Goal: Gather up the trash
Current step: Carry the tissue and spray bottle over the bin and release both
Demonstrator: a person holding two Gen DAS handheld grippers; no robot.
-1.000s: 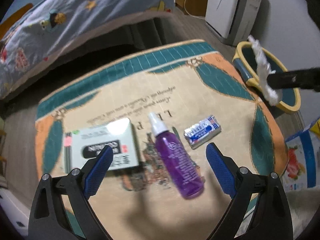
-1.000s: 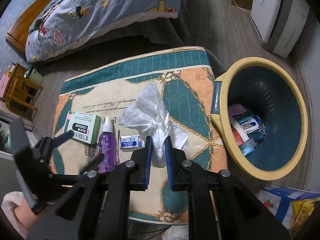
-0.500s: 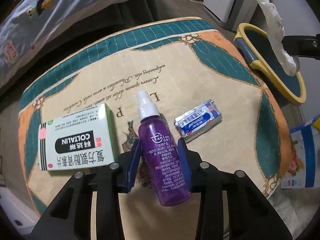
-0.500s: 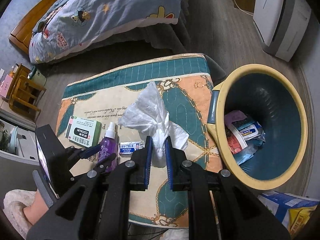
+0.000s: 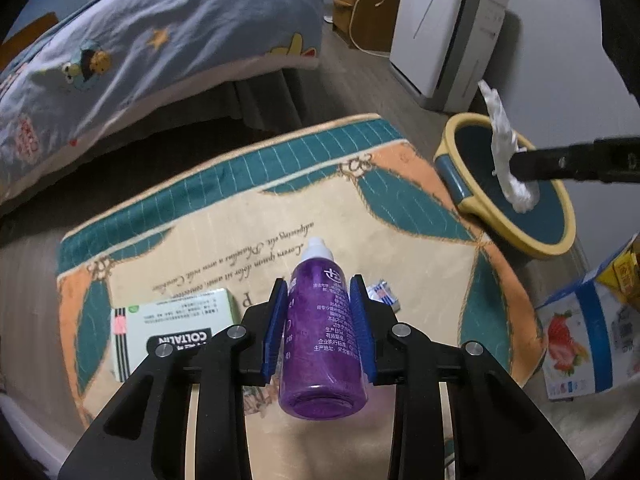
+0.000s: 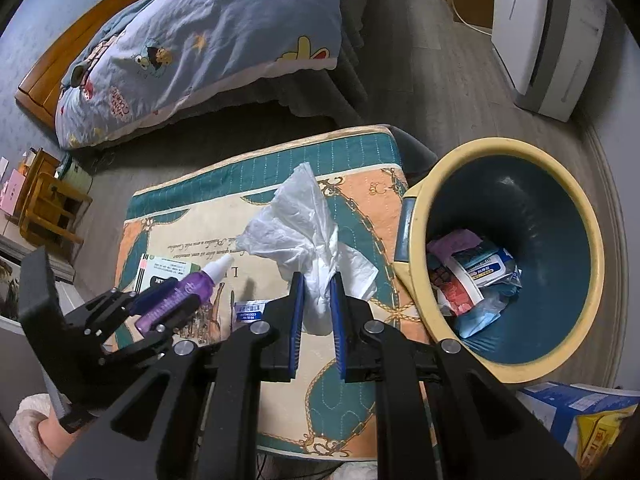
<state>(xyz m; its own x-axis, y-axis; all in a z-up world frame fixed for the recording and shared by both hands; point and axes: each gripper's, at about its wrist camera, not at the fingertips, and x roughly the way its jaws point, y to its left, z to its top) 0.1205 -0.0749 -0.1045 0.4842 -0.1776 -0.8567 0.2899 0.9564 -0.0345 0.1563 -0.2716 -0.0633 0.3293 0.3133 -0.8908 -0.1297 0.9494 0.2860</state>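
A purple spray bottle (image 5: 320, 344) sits between the blue pads of my left gripper (image 5: 318, 284), whose jaws are closing and press on its sides. It hangs clear of the patterned mat (image 5: 240, 232), white cap pointing away. From the right wrist the same bottle (image 6: 180, 292) shows at the lower left. My right gripper (image 6: 317, 280) is shut on a crumpled white tissue (image 6: 296, 216), just left of the yellow-rimmed teal bin (image 6: 412, 248). In the left wrist view the tissue (image 5: 504, 144) hangs over the bin (image 5: 528, 236).
A green-and-white medicine box (image 5: 172, 320) and a small blue-and-white packet (image 5: 384, 294) lie on the mat. The bin holds several wrappers (image 6: 480, 268). A bed (image 5: 120, 60) stands behind, a white appliance (image 5: 444, 32) at the back right, a blue carton (image 5: 580, 336) on the floor.
The left gripper's jaws came in from wide apart onto the purple bottle and raised it off the mat. The right gripper drifted slightly toward the bin with the tissue.
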